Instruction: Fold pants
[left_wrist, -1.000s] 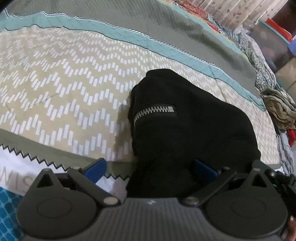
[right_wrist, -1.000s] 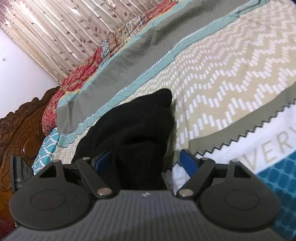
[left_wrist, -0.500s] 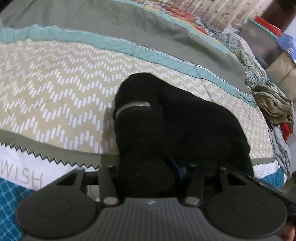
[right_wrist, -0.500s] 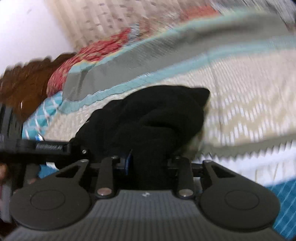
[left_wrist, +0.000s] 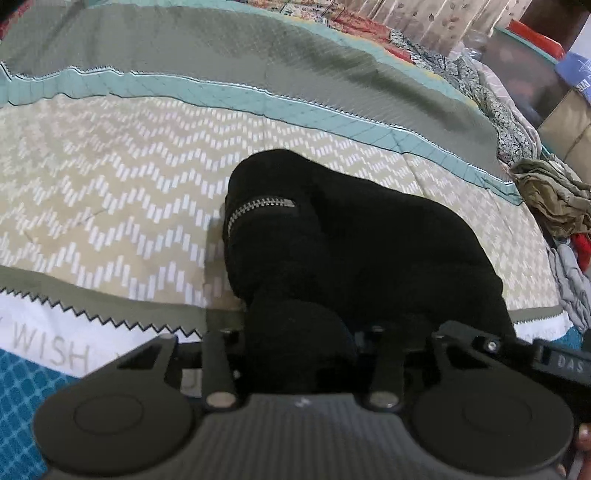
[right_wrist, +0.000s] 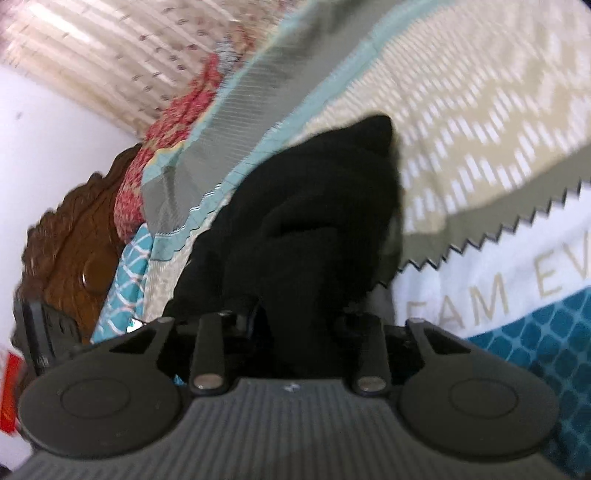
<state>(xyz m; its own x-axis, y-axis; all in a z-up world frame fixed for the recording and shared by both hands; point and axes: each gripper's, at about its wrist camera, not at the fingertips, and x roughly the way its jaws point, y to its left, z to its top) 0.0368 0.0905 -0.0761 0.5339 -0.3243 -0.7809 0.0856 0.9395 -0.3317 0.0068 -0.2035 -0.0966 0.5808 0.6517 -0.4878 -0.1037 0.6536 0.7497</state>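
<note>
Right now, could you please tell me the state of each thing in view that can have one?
Left gripper: jaws shut on the black pants.
Right gripper: jaws shut on the black pants.
Black pants: bunched in a heap on the bedspread, not flat.
Zipper: closed, facing up.

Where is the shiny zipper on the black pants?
In the left wrist view, the zipper sits on the black pants' left edge, beside the zigzag bedspread.

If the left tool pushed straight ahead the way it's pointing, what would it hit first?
The left tool, already shut on the bunched black fabric pants, would likely just push deeper into them, toward the silver metal zipper.
</note>
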